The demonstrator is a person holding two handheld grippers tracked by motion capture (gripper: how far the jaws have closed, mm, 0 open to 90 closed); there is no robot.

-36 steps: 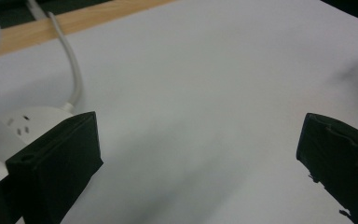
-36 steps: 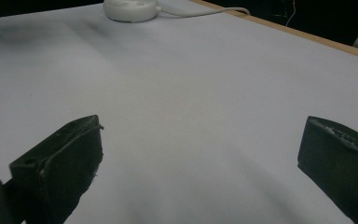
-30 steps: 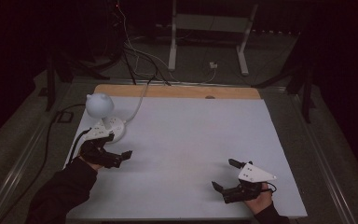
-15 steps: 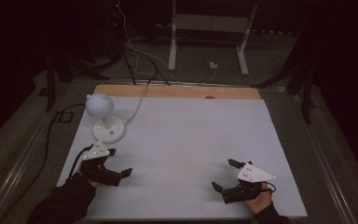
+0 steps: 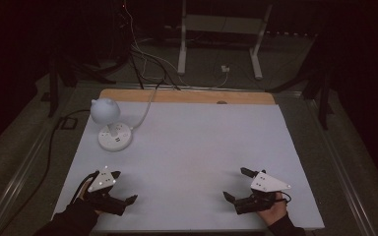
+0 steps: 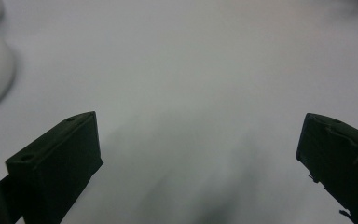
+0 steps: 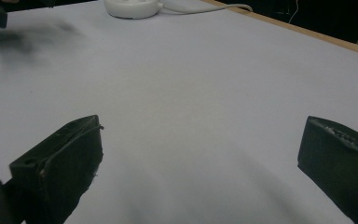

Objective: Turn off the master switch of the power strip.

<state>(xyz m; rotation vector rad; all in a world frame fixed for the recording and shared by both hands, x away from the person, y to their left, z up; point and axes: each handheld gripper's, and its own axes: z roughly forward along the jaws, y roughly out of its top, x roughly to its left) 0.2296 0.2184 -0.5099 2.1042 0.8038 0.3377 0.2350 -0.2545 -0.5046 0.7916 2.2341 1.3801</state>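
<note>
Dark room, grey floor (image 5: 24,142)

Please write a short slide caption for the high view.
Two open grippers, left and right, rest near a white lamp.

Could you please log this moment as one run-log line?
left tool: open, empty | right tool: open, empty | lamp: upright, far-left on table, untouched

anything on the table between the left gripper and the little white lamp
Nothing: in the high view the white tabletop is bare between the left gripper and the lamp.
</note>
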